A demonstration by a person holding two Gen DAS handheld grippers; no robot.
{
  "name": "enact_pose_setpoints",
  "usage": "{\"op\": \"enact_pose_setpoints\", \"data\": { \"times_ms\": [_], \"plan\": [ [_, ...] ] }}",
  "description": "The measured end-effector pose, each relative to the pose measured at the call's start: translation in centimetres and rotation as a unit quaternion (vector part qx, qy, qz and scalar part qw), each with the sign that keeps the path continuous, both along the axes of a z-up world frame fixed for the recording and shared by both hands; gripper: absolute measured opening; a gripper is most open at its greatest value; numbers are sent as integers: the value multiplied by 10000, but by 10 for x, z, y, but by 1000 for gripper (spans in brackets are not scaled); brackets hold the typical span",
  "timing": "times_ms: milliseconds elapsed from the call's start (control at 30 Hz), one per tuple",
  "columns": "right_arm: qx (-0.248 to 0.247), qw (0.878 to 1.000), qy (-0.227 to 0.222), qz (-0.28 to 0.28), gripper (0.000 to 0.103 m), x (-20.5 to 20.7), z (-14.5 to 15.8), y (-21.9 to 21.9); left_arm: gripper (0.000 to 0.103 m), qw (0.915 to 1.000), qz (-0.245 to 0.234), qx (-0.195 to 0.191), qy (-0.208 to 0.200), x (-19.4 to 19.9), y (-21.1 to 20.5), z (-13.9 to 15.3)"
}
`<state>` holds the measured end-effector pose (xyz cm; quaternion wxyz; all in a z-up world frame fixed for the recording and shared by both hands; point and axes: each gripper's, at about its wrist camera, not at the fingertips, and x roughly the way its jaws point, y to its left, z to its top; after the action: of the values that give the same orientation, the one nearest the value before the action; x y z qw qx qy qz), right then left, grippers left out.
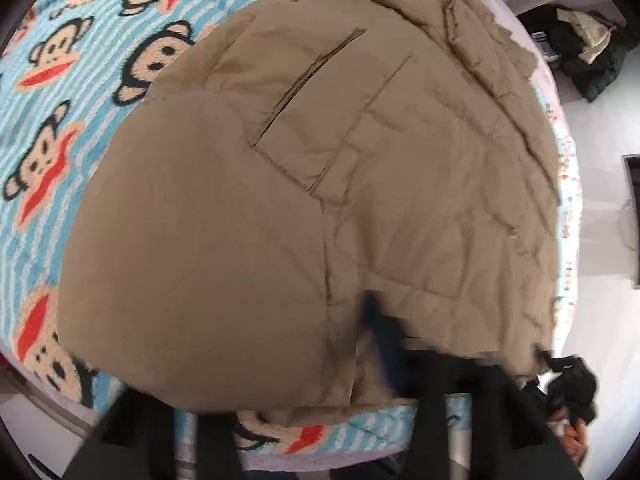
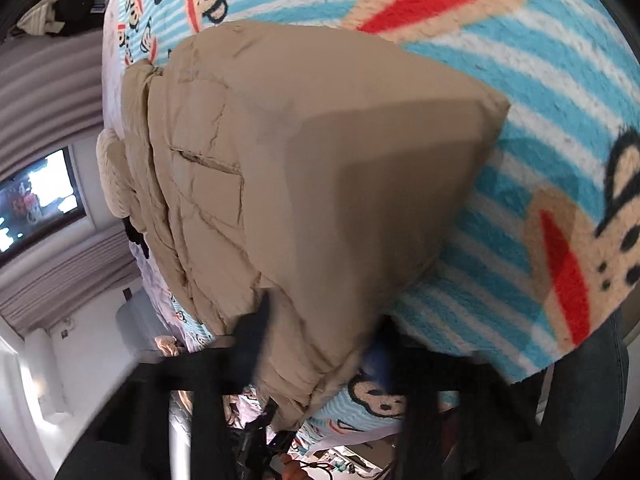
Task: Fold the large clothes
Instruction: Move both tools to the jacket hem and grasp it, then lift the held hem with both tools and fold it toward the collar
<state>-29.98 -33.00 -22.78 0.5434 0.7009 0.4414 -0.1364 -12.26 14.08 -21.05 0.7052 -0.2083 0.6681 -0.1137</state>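
Both grippers, left [image 1: 320,344] and right [image 2: 320,320], are pinching the coat [image 1: 280,200] hem between their fingers (blurred); folding is hardly starting.

- Left wrist view looks steeply down, close over the tan jacket [image 1: 304,184], which fills the frame's centre.
- Right wrist view faces it obliquely, closer; both share the jacket and monkey-print blanket [image 2: 540,128].

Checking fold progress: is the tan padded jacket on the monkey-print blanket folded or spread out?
Partly folded: on the tan padded jacket, a smooth panel lies doubled over the quilted pocket side. It rests on the monkey-print blanket.
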Motion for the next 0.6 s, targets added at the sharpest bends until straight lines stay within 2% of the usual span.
{"op": "enact_pose_setpoints", "data": {
  "times_ms": [33,100,267,467,600],
  "plan": [
    [-44,10000,-20,1,13,1,2,0,14,9999,16,-118,-47,2,3,5],
    [-200,9997,-108,40,10,5,13,1,14,9993,4,-235,-288,5,8,22],
    [-773,9945,-559,436,9,29,57,7,14,9936,-242,-479,-993,16,12,75],
    [-1322,9831,-967,821,9,62,105,5,14,9847,-498,-441,-1609,49,6,129],
    [-1682,9723,-1234,1052,8,100,136,-2,14,9797,-549,-291,-1905,80,-5,159]
  ]
}}
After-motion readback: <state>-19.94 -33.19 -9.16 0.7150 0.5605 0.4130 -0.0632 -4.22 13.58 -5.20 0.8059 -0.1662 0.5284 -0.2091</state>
